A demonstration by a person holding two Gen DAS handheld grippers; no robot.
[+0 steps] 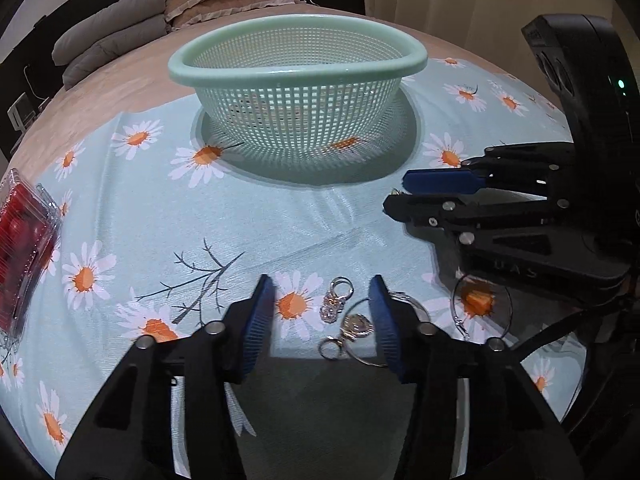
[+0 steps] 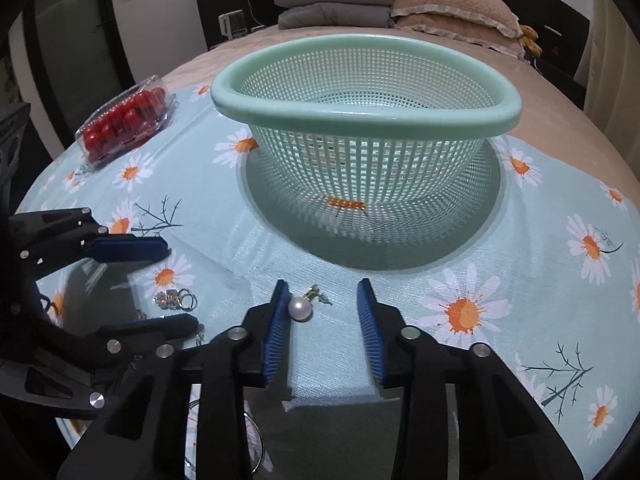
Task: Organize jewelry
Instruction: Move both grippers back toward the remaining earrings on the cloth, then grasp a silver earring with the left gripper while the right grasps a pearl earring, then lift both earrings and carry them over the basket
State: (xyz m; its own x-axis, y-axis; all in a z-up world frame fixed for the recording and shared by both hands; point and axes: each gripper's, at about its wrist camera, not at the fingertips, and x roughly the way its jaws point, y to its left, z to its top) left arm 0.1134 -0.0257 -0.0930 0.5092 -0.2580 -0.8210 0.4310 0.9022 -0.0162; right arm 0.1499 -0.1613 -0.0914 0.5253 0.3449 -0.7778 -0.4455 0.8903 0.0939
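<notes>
Left gripper (image 1: pixel 322 312) down low, jaws apart around 2 silver clasp charms (image 1: pixel 336 304) on the daisy cloth (image 1: pixel 304 224) — nothing pinched. Right gripper (image 2: pixel 323 312) also parted, its left pad (image 2: pixel 280 316) touching a pearl earring (image 2: pixel 301 309) (the other pad stands clear). A thin hoop (image 1: pixel 482 308) lies beside. Farther back, the green basket (image 2: pixel 360 120), then a clear box of red beads (image 2: pixel 124 120).

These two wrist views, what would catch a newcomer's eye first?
The mint green basket stands empty in the middle of the daisy cloth. In front of it, small jewelry lies between the grippers' blue pads: a pearl earring at the right gripper, silver clasps at the left gripper. A clear box of red balls sits far left.
</notes>
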